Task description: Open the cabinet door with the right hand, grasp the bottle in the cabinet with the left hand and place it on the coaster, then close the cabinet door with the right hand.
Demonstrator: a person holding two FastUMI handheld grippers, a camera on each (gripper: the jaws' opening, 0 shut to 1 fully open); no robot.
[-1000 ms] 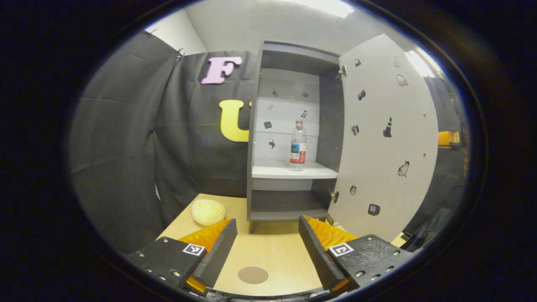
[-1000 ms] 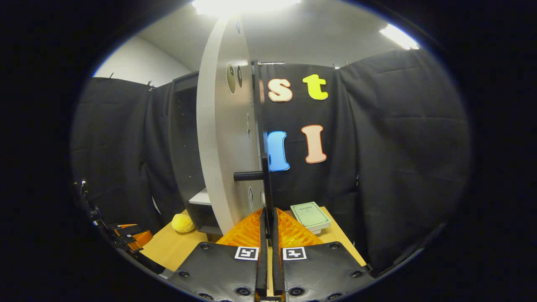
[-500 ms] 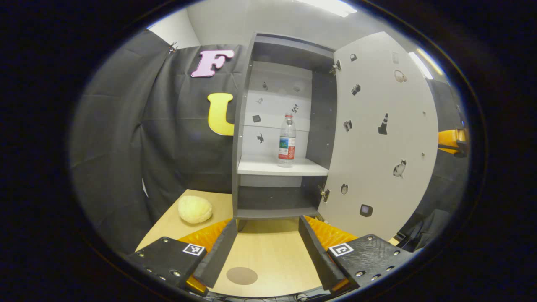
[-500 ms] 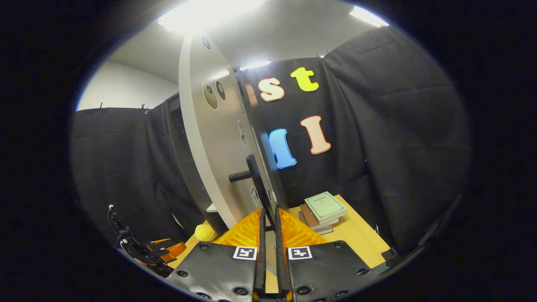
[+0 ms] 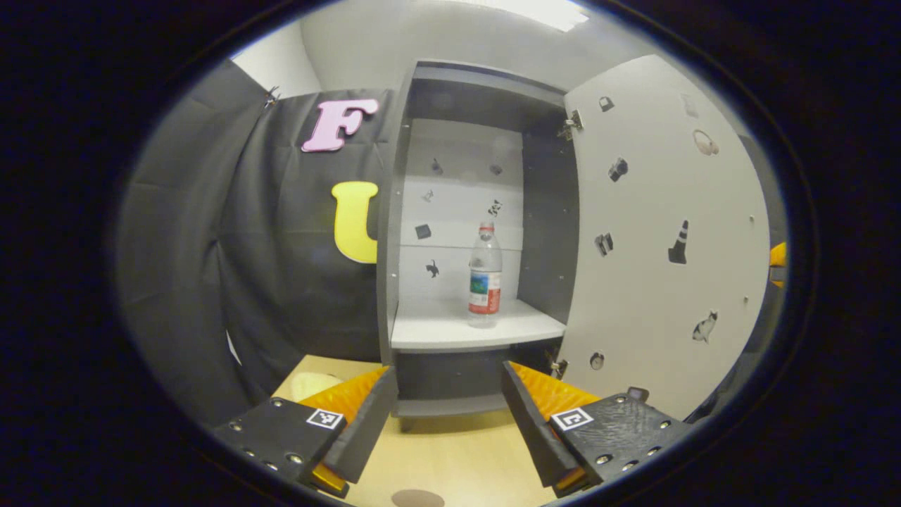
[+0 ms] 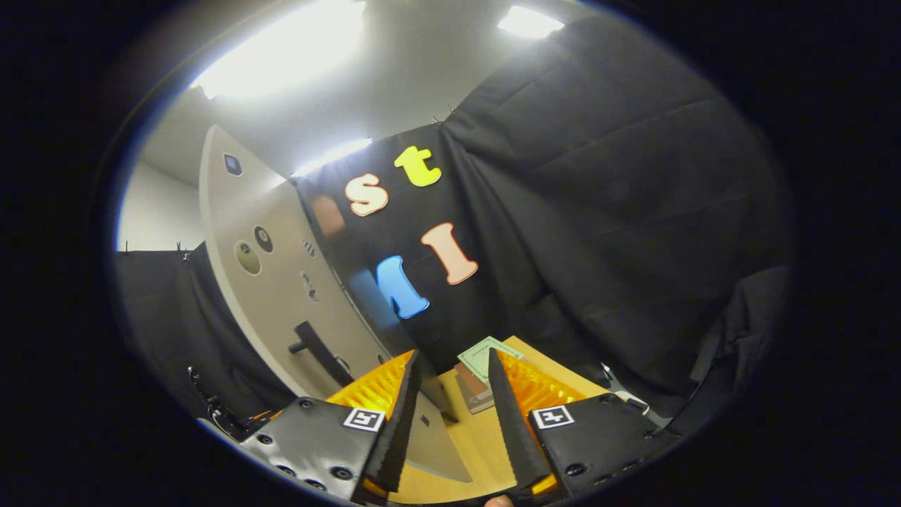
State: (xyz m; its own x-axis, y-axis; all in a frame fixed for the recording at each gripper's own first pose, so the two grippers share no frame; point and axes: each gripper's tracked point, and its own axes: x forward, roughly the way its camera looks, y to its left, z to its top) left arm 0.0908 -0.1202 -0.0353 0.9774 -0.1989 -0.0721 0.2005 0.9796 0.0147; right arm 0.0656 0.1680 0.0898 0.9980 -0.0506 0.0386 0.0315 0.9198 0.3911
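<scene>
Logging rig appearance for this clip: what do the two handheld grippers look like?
The left gripper and the right gripper look alike: each has two black textured blocks studded with screws, a small square black-and-white marker tag on each block, and long wedge-shaped fingers with ribbed faces that taper forward.

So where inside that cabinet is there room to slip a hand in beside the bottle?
The white shelf lies bare left of the bottle, up to the cabinet's left wall. Right of the bottle only a narrow strip remains before the dark side panel by the open door.
</scene>
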